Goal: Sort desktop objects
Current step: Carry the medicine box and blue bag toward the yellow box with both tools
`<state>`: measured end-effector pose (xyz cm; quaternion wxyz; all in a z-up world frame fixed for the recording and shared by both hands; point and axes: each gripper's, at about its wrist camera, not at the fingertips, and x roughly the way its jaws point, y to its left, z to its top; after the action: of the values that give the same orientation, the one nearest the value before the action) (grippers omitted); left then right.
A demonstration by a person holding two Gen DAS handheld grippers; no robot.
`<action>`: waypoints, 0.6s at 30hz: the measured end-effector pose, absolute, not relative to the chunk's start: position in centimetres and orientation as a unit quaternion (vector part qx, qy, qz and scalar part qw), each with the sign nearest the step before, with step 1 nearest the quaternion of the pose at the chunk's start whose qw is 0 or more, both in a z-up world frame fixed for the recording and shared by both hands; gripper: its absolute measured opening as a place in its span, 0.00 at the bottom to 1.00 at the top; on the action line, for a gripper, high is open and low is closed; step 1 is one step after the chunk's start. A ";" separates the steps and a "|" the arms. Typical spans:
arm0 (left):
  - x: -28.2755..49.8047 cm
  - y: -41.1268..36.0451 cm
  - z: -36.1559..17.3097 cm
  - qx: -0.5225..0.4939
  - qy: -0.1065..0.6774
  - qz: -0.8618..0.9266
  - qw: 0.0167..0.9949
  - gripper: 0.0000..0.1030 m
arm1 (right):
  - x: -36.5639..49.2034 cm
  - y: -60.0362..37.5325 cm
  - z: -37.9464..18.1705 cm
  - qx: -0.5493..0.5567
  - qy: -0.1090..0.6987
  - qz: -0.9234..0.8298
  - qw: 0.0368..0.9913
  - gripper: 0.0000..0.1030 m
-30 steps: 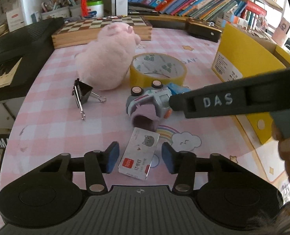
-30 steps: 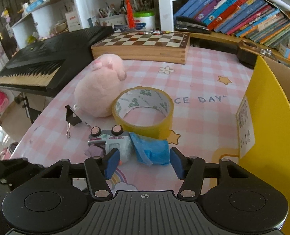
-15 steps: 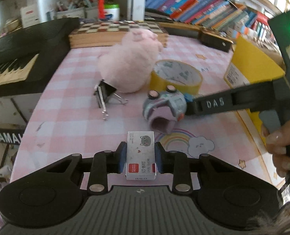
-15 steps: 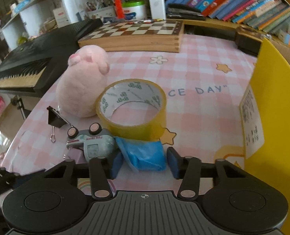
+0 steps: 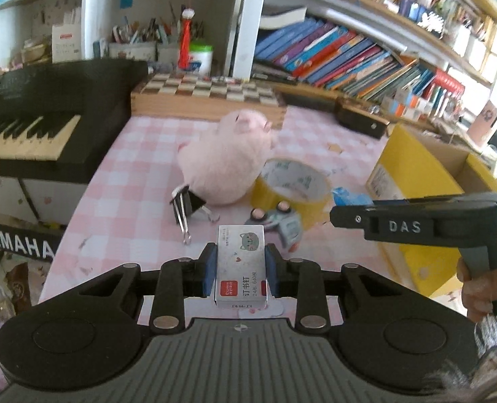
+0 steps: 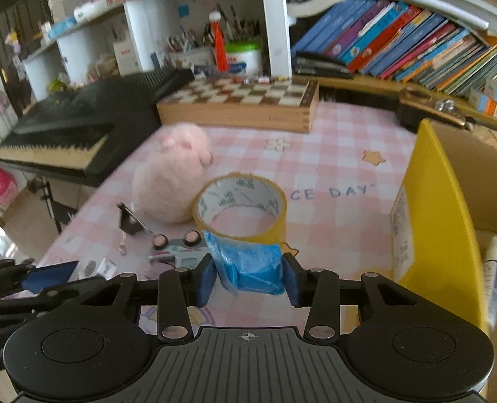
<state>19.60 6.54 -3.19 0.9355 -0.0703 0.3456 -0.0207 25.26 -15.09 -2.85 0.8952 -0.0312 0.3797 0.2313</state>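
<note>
My left gripper is shut on a white staple box with a cat picture, held above the pink checked table. My right gripper is shut on a crumpled blue packet, also lifted off the table. On the table lie a pink plush pig, a yellow tape roll, a black binder clip and a small toy car. The same pig, tape roll, clip and car show in the right wrist view.
A yellow cardboard box stands open at the right, with a white spray bottle inside. A wooden chess box lies at the back. A black keyboard borders the left. Bookshelves line the rear.
Both grippers closed on their objects and lifted them: the left took the staple box, the right took the blue packet away from the toy car. Both views rose.
</note>
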 end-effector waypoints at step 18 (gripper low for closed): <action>11.3 5.6 1.6 -0.099 0.307 -0.096 0.942 0.27 | 15.2 -19.3 1.3 -0.013 0.363 0.240 0.900 0.40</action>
<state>11.32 5.55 1.61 0.9418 -0.0995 0.3065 -0.0959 15.24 -19.29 1.33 0.9003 -0.0128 0.3627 0.2403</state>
